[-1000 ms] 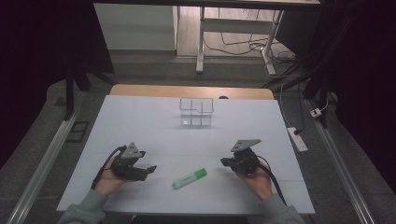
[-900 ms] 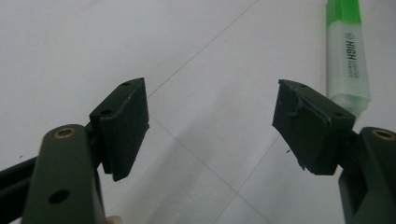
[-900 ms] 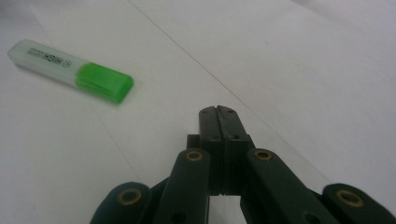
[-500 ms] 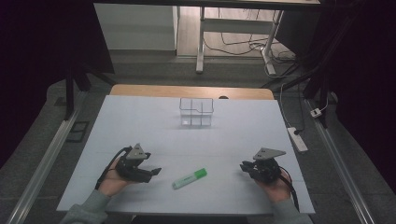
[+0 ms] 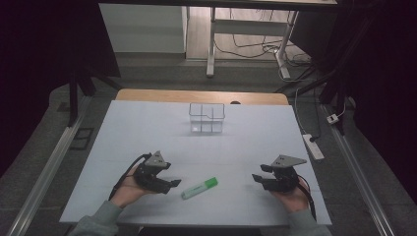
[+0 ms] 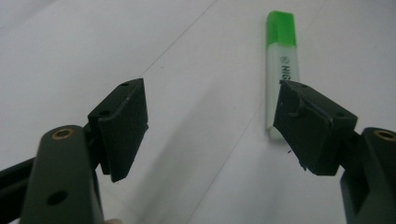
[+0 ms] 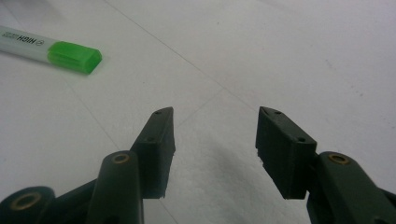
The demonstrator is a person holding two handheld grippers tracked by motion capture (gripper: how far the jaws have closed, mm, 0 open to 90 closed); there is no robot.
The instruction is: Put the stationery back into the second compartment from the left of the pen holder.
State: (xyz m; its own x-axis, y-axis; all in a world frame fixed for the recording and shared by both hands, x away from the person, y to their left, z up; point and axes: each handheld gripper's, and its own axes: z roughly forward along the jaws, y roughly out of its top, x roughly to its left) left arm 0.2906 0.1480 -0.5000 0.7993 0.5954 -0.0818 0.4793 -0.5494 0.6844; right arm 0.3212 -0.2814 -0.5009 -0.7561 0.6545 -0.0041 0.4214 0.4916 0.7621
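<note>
**Highlighter untouched, both grippers empty**

The left gripper (image 5: 169, 186) rests low with its jaws spread wide, holding nothing; the green highlighter (image 6: 281, 65) lies flat on the white table (image 5: 147, 128), just ahead of its right-hand jaw tip. The right gripper (image 5: 259, 180) gapes empty too, well apart from the pen. The clear divided box (image 5: 207, 117) beyond looks empty, so I'd judge nothing has begun.

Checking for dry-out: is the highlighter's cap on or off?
On. The green cap sits flush on the highlighter, which lies flat on the table.
</note>
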